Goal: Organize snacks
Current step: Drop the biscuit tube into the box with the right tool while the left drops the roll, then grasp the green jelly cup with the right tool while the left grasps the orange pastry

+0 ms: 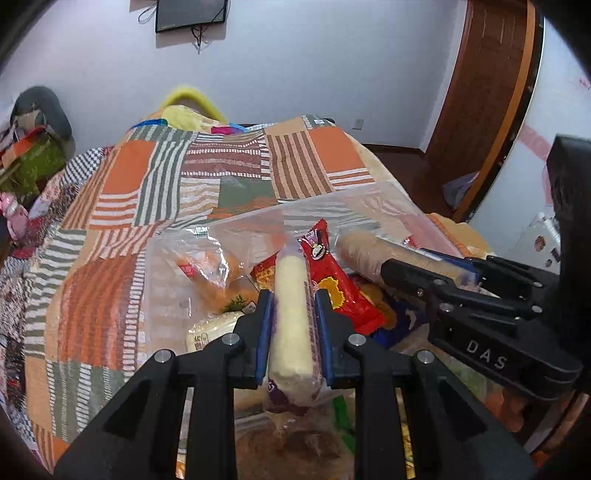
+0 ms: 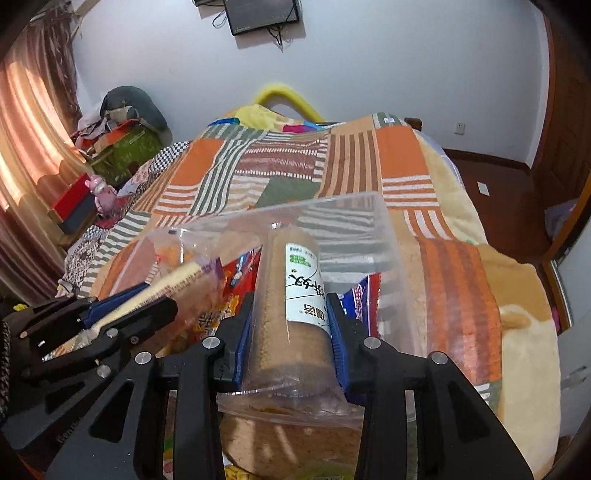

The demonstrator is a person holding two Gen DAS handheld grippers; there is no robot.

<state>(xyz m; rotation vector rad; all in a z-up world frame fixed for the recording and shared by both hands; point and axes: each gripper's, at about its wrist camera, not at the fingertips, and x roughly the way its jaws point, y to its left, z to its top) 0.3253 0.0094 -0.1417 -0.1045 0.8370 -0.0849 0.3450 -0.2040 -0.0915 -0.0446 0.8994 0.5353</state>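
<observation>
My left gripper [image 1: 293, 299] is shut on a pale cream snack stick in clear wrap [image 1: 291, 306], held over a clear plastic bin [image 1: 354, 206] that rests on the bed. My right gripper [image 2: 291, 306] is shut on a brown cylindrical biscuit pack with a white label [image 2: 291, 295], also over the bin [image 2: 354, 214]. The bin holds several snacks: a red packet [image 1: 332, 280], a bagged bread [image 1: 210, 273], a blue-and-red packet [image 2: 364, 295]. Each gripper shows in the other's view: the right one [image 1: 391, 273] at right, the left one [image 2: 162, 295] at left.
The bin lies on a patchwork orange, green and striped blanket [image 1: 155, 192]. Cluttered boxes and clothes [image 2: 122, 147] stand at the far left by a curtain [image 2: 26, 155]. A wooden door [image 1: 491, 92] is at right, a wall screen [image 1: 190, 14] at the back.
</observation>
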